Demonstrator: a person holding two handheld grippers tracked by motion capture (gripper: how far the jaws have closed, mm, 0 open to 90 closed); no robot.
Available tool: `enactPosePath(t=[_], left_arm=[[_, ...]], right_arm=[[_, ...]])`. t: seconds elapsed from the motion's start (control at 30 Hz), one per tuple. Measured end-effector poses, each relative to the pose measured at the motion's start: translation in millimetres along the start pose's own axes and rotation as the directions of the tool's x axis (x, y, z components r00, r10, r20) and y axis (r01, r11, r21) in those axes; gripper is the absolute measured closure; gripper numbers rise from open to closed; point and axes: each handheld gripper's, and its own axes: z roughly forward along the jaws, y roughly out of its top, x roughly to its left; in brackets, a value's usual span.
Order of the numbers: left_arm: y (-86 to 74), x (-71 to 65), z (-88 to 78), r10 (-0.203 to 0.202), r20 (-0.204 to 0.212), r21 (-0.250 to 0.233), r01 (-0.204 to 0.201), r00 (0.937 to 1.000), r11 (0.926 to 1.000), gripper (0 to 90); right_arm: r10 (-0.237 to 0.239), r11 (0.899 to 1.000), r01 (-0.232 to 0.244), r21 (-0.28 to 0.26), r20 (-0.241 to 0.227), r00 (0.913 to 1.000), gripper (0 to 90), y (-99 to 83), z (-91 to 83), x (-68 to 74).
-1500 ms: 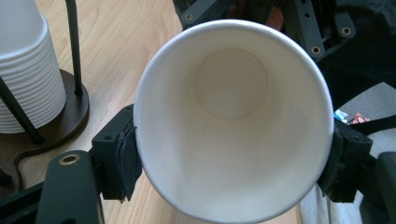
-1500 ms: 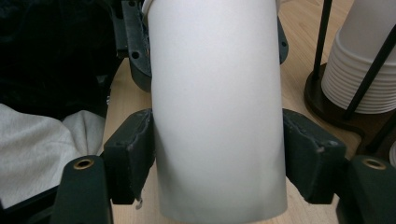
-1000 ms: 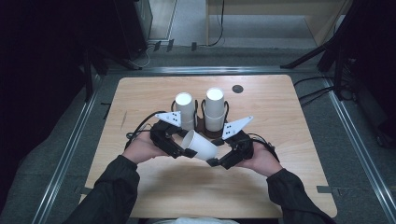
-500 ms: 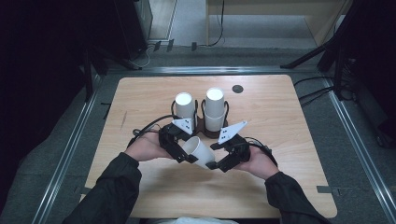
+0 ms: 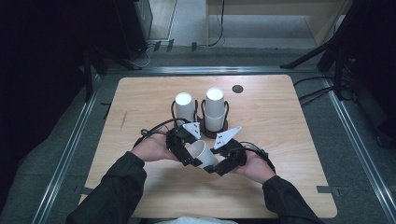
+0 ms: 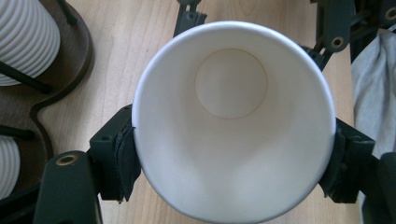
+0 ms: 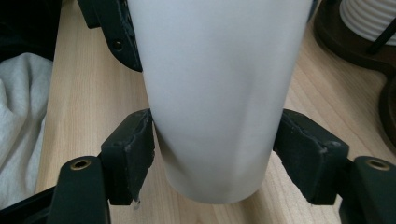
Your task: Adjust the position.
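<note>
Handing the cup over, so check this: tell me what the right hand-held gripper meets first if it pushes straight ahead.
The plain white paper cup already sits between the right hand-held gripper's closing jaws; going on, they would likely meet the left hand-held gripper clamping the rim.

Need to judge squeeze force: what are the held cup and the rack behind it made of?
The cup looks like thin white paper, matte, with a rolled rim and a seamed disc bottom. The rack seems to have a dark wooden base, brown and smooth, with thin black uprights, probably metal wire; its stacked cups look ribbed, likely paper.
</note>
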Motion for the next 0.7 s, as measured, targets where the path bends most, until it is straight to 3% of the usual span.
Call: enactPosePath(t=[0.33,0.53,0.7], left_arm=[[-0.2,0.3,-0.5,-0.005,0.01,-0.006,0.005,0.9999,1.0,20.2],[-1.5,-0.1,-6.2,0.006,-0.008,-0.081,-0.007,0.9999,0.9967,12.9],[-4.6,2.5,-12.3,-0.028,-0.022,-0.154,0.024,0.9994,0.9877,9.9]], right_arm=[[-0.012,1.0,0.012,0.004,0.001,0.9999,33.3,0.9,-1.2,1.1],[-0.016,1.0,0.016,-0.024,0.015,0.9998,33.0,2.0,-7.2,0.7],[0.009,0.998,-0.007,-0.065,0.02,0.9998,33.0,2.3,-17.5,-2.1]])
